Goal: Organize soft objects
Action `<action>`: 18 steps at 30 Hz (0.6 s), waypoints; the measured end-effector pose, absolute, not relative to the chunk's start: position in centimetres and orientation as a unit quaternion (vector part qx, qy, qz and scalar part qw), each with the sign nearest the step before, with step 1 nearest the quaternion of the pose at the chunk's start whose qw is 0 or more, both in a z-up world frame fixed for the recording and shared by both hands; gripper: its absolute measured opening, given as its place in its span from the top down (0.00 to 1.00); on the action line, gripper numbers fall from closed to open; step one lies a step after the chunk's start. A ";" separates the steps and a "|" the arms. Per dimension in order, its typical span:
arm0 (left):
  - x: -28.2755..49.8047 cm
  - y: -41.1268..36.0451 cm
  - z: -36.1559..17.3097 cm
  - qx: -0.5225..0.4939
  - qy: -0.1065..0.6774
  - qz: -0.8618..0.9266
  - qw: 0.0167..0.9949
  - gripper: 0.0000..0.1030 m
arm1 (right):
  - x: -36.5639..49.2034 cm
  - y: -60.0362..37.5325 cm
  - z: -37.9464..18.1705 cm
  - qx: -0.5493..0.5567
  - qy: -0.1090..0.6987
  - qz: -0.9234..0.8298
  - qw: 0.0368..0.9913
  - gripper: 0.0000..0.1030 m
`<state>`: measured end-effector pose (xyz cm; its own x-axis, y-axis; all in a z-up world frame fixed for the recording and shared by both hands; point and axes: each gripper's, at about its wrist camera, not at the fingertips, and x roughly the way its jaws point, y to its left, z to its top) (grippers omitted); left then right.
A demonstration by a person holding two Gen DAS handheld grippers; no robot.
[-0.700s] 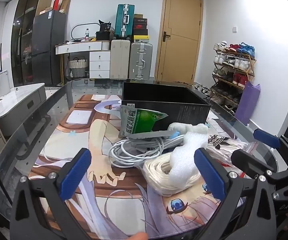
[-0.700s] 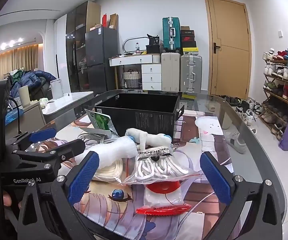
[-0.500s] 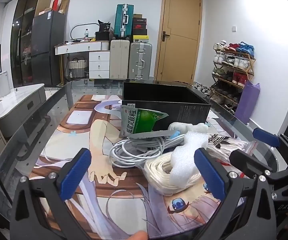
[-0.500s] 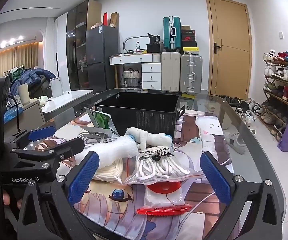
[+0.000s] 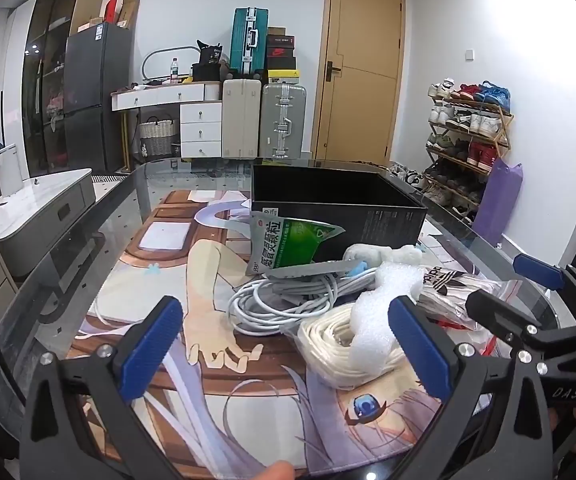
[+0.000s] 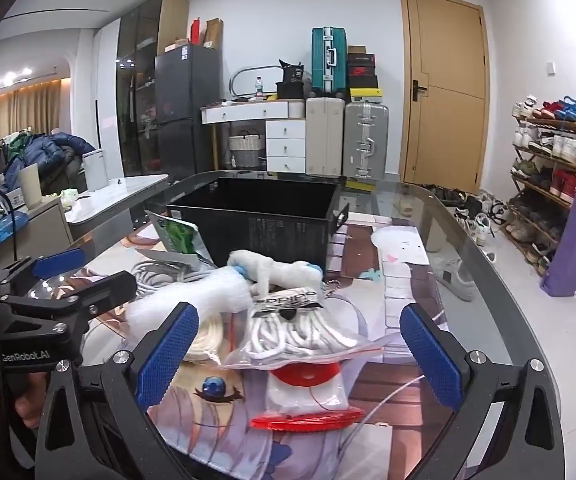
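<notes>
While both grippers hover short of the pile with nothing between their pads, the scene reads as the start of sorting, a judgement from the untouched heap. Largest is the glass table [image 5: 88,240], covering the lower half of both views under an anime-print mat [image 5: 216,272]. At frame centre stands the black box [image 5: 335,204], open-topped and apparently empty; it sits directly behind the soft objects, probably as their destination. The heap lies against its near wall: a green medicine pouch [image 5: 288,244] leans on the box left of centre, a coiled white cable [image 5: 284,300] lies below it, and a cream rope bundle [image 5: 339,340] rests lower right in the left wrist view, partly under a white foam wrap [image 5: 383,296]. In the right wrist view, a zip bag of white laces [image 6: 299,332] lies at centre, overlapping a red-sealed pouch [image 6: 307,396] nearest the camera, with a white plush toy [image 6: 272,268] behind. The left gripper [image 5: 284,356] has its jaws spread wide, facing the cable and rope. The right gripper [image 6: 299,360] is likewise spread, framing the lace bag, so that bag is the likely first pick.
</notes>
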<state>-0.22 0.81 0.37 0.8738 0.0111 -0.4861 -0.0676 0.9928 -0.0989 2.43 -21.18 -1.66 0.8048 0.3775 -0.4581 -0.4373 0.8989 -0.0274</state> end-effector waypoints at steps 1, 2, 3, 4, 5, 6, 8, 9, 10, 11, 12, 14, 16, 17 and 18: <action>-0.2 0.8 0.4 -0.056 0.252 0.020 0.966 0.00 | 2.4 -21.2 -1.7 -0.066 0.227 0.214 0.948 0.00; -0.2 0.8 0.4 -0.056 0.252 0.020 0.966 0.00 | 2.4 -21.3 -1.6 -0.066 0.228 0.213 0.948 0.00; -0.3 0.7 0.4 -0.055 0.251 0.021 0.966 0.00 | 2.4 -21.3 -1.6 -0.065 0.229 0.212 0.948 0.00; -0.3 0.8 0.4 -0.057 0.249 0.023 0.967 0.00 | 2.4 -21.4 -1.5 -0.064 0.229 0.212 0.948 0.00; -0.3 0.6 0.3 -0.057 0.248 0.024 0.967 0.00 | 2.4 -21.4 -1.5 -0.064 0.230 0.212 0.948 0.00; -0.2 0.6 0.3 -0.057 0.249 0.024 0.967 0.00 | 2.6 -21.5 -1.5 -0.063 0.230 0.213 0.948 0.00; -0.2 0.7 0.2 -0.058 0.249 0.025 0.967 0.00 | 2.5 -21.5 -1.5 -0.063 0.227 0.215 0.948 0.00; -0.2 0.7 0.2 -0.057 0.248 0.026 0.967 0.00 | 2.5 -21.4 -1.4 -0.064 0.228 0.216 0.947 0.00; -0.2 0.7 0.2 -0.057 0.248 0.026 0.967 0.00 | 2.4 -21.4 -1.4 -0.065 0.227 0.217 0.947 0.00; -0.2 0.7 0.2 -0.056 0.248 0.027 0.967 0.00 | 2.4 -21.4 -1.4 -0.065 0.227 0.218 0.947 0.00; -0.2 0.7 0.2 -0.055 0.249 0.027 0.967 0.00 | 2.4 -21.5 -1.4 -0.065 0.227 0.218 0.947 0.00; -0.1 0.8 0.2 -0.055 0.248 0.027 0.967 0.00 | 2.4 -21.5 -1.3 -0.066 0.227 0.217 0.947 0.00; -0.1 0.7 0.2 -0.054 0.249 0.028 0.966 0.00 | 2.4 -21.6 -1.3 -0.065 0.228 0.216 0.947 0.00; -0.1 0.8 0.1 -0.054 0.250 0.026 0.966 0.00 | 2.5 -21.7 -1.3 -0.065 0.229 0.215 0.947 0.00; -0.1 0.8 0.2 -0.054 0.249 0.026 0.967 0.00 | 2.5 -21.7 -1.3 -0.065 0.229 0.214 0.947 0.00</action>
<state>-0.06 0.85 0.16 0.8746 0.0228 -0.4842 -0.0771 0.9927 -0.0925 2.54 -21.68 -1.30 0.8031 0.3765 -0.4618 -0.4362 0.8995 -0.0253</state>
